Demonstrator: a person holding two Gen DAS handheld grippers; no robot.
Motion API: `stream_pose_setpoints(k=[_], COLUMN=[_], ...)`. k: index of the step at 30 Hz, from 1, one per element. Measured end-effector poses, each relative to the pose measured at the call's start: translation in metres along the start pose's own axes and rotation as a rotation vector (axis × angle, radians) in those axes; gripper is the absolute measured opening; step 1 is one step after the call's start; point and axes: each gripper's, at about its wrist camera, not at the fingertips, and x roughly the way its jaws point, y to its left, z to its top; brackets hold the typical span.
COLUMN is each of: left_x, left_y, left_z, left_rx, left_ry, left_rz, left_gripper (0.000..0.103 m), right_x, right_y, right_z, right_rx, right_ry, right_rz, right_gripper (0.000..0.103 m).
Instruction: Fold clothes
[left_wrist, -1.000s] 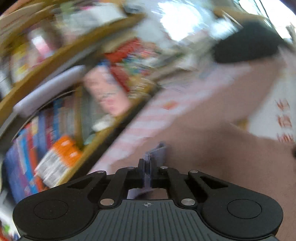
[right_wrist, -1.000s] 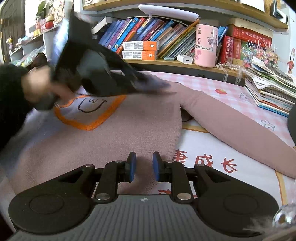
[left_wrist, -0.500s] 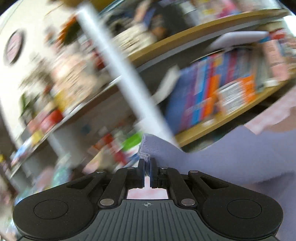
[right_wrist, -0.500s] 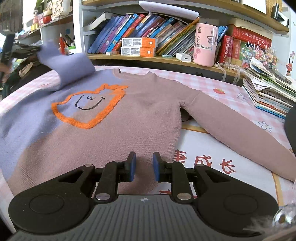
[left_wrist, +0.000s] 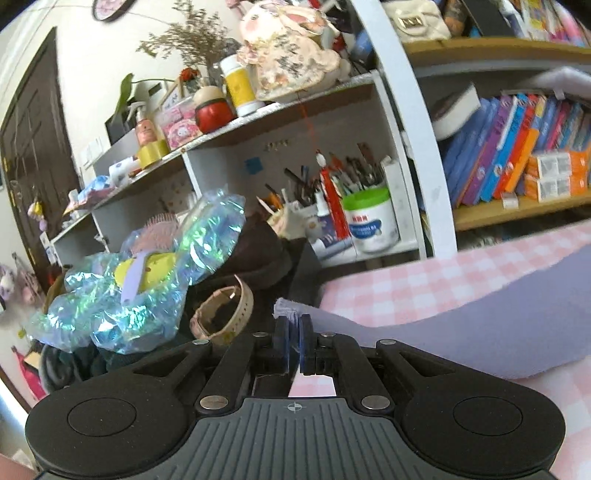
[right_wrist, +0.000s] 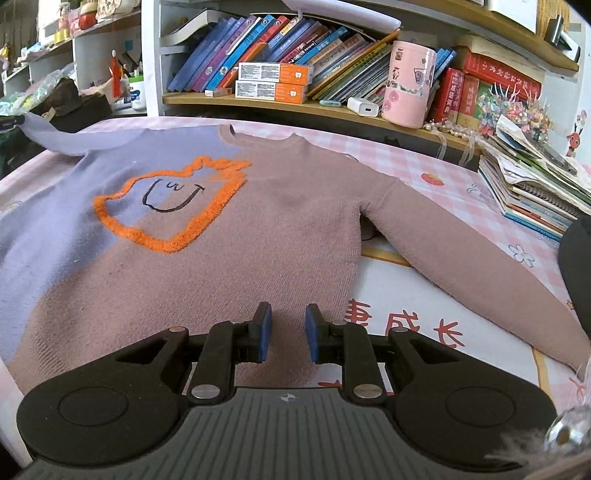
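1. Pink-and-white checked cloth is covering the surface (right_wrist: 436, 166), and a white panel printed with large red Chinese characters (right_wrist: 402, 328) is lying on it beside the sweater's hem.
2. Knitted in mauve and lilac, the sweater (right_wrist: 229, 236) is lying face up and spread flat on the surface, its orange-outlined smiling face (right_wrist: 170, 203) showing on the chest.
3. Its mauve sleeve (right_wrist: 465, 254) is stretching out toward the right edge, while the lilac sleeve (right_wrist: 70, 142) is reaching off to the far left.
4. The left gripper (left_wrist: 294, 332) is pinching the lilac sleeve's cuff (left_wrist: 286, 308) between nearly closed jaws, at the left edge of the surface.
5. The right gripper (right_wrist: 287, 328) is hovering just above the sweater's hem with its jaws narrowly parted and nothing between them.
6. A wooden shelf (right_wrist: 295, 107) is running behind the surface, carrying leaning books (right_wrist: 258, 44), two orange-and-white boxes (right_wrist: 273, 81), a white charger (right_wrist: 364, 106) and a pink tin (right_wrist: 408, 83); the print on these is too small to read.
7. A stack of books and papers (right_wrist: 535, 192) is sitting at the right of the surface.
8. In the left wrist view, a white shelving unit (left_wrist: 402, 122) is holding a green-lidded tub (left_wrist: 371, 218) with pens around it, and iridescent wrapping (left_wrist: 147, 280) is piled in front.
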Motion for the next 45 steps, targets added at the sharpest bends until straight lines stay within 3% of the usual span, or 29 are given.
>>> stream_pose_setpoints(k=[5, 6, 8, 9, 12, 15, 21, 23, 24, 25, 29, 32, 35, 45], left_x=[-0.001, -0.005, -0.015, -0.022, -0.049, -0.066, -0.071, -0.070, -0.071, -0.070, -0.061, -0.054, -0.033, -0.021], left_y=[-0.001, -0.002, -0.006, -0.008, -0.016, -0.027, -0.069, -0.083, -0.090, -0.094, -0.111, -0.123, -0.128, -0.136], left_z=[-0.005, -0.006, -0.006, -0.006, -0.006, -0.011, -0.028, -0.029, -0.029, -0.028, -0.024, -0.021, -0.016, -0.015], left_rx=[0.017, 0.030, 0.064, 0.083, 0.055, -0.036, -0.164, -0.159, -0.140, -0.136, -0.142, -0.147, -0.222, -0.274], left_ry=[0.027, 0.033, 0.040, 0.041, 0.016, 0.005, 0.091, 0.136, 0.144, 0.147, 0.159, 0.168, 0.212, 0.227], left_rz=[-0.003, -0.003, -0.010, -0.023, -0.155, -0.313, -0.569, -0.674, -0.706, -0.716, -0.733, -0.746, -0.726, -0.719], left_gripper=[0.006, 0.011, 0.012, 0.017, 0.026, 0.028, 0.029, 0.046, 0.060, 0.066, 0.066, 0.066, 0.062, 0.060], right_x=[0.000, 0.000, -0.001, -0.002, -0.004, 0.005, 0.020, 0.025, 0.026, 0.028, 0.033, 0.039, 0.043, 0.047], right_y=[-0.001, -0.001, -0.004, -0.007, -0.018, -0.027, -0.047, -0.049, -0.049, -0.049, -0.048, -0.051, -0.052, -0.048], right_z=[0.001, 0.002, 0.006, 0.010, 0.022, 0.026, 0.024, 0.025, 0.025, 0.025, 0.025, 0.032, 0.038, 0.040], right_rx=[0.009, 0.021, 0.075, 0.108, 0.201, 0.244, 0.372, 0.385, 0.388, 0.390, 0.396, 0.393, 0.379, 0.298], right_ry=[0.002, 0.003, -0.022, -0.041, -0.096, -0.073, -0.036, -0.021, -0.019, -0.022, -0.035, -0.024, -0.008, -0.001], right_rz=[-0.001, -0.003, -0.023, -0.035, -0.061, -0.099, -0.080, -0.079, -0.079, -0.079, -0.079, -0.073, -0.078, -0.100], right_gripper=[0.019, 0.020, 0.030, 0.034, 0.043, 0.044, 0.044, 0.044, 0.044, 0.044, 0.043, 0.038, 0.034, 0.029])
